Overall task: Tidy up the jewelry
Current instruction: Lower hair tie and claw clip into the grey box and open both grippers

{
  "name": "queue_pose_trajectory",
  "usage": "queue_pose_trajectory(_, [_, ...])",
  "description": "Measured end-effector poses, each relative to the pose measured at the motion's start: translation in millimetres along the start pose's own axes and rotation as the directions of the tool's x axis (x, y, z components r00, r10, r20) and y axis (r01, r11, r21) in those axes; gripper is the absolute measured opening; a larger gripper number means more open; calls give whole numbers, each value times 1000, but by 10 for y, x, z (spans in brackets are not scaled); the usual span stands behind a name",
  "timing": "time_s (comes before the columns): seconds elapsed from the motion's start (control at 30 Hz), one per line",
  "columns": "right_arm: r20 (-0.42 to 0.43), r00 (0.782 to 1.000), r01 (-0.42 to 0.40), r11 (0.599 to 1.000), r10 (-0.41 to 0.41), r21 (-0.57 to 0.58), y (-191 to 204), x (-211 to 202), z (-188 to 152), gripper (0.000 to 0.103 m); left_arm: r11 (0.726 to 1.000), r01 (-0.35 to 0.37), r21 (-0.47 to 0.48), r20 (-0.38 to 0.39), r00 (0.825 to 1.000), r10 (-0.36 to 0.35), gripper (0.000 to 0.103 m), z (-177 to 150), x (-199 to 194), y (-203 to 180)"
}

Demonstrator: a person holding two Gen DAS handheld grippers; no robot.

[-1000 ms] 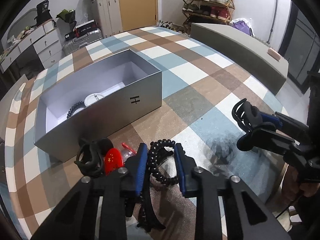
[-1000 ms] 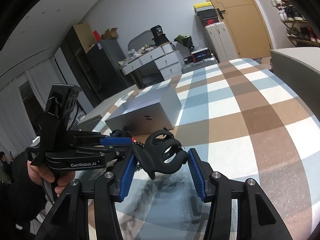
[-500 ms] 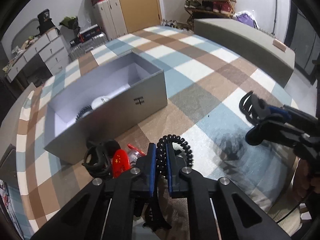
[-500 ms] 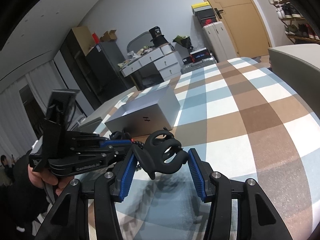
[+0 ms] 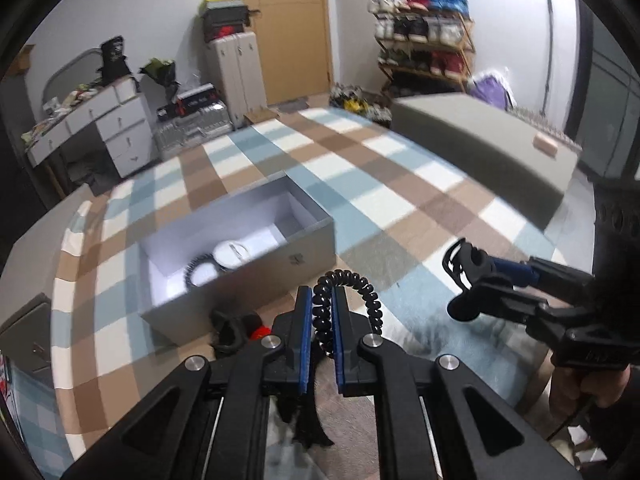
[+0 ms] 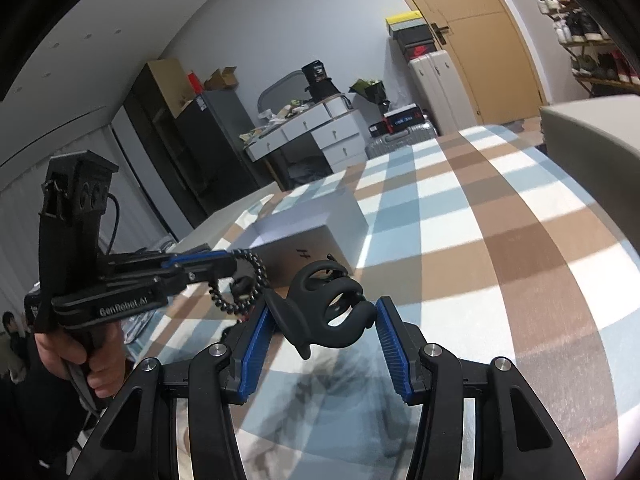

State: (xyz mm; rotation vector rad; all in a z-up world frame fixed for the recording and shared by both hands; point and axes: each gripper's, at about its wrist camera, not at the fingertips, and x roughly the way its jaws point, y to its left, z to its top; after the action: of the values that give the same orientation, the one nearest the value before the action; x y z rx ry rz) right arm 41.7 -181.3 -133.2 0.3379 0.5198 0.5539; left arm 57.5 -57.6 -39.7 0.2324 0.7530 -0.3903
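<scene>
Left tongs (image 5: pixel 321 320) clenched on a black beaded bracelet (image 5: pixel 370 300), held up just in front of the open grey box (image 5: pixel 256 276) on the checked bedspread (image 5: pixel 400 200). Right tongs (image 6: pixel 325 320) gripping a black hair claw clip (image 6: pixel 324 308), off the bed. Inside the box, another beaded bracelet (image 5: pixel 192 266) and a white round piece (image 5: pixel 232 254)

Left gripper (image 5: pixel 321 322), bottom centre of left view, blue-padded jaws clamped tight. Right gripper (image 6: pixel 325 334) bottom centre of right view, jaws part-spread, gripping.
</scene>
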Motion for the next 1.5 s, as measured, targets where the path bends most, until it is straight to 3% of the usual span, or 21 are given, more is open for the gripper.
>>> queue_pose_trajectory(0.33, [1, 995, -99, 991, 99, -87, 387, 301, 560, 51, 994, -3, -112, 96, 995, 14, 5, 165, -151, 396])
queue_pose_trajectory(0.43, [-19, 991, -130, 985, 129, -109, 497, 467, 735, 51, 989, -30, -145, 110, 993, 46, 5, 217, -119, 577])
queue_pose_trajectory(0.5, [-36, 990, -137, 984, 134, -117, 547, 597, 838, 51, 984, -54, -168, 120, 990, 74, 5, 227, -88, 697])
queue_pose_trajectory(0.73, [-108, 986, -143, 980, 129, -138, 635, 1098, 1099, 51, 966, -38, -255, 127, 989, 73, 5, 232, 86, 1070])
queue_pose_trajectory(0.9, [-165, 979, -138, 983, 117, -124, 599, 1407, 1151, 51, 964, -34, -264, 115, 991, 66, 5, 243, 227, 1190])
queue_pose_trajectory(1.1, [-225, 971, -110, 986, 80, -127, 548, 1668, 1122, 51, 963, 23, -268, 91, 996, 2, 5, 218, 376, 1214])
queue_pose_trajectory(1.5, [-280, 959, -75, 991, 42, -109, 412, 1899, 1080, 51, 964, 78, -253, 44, 997, -69, 5, 246, 589, 1217])
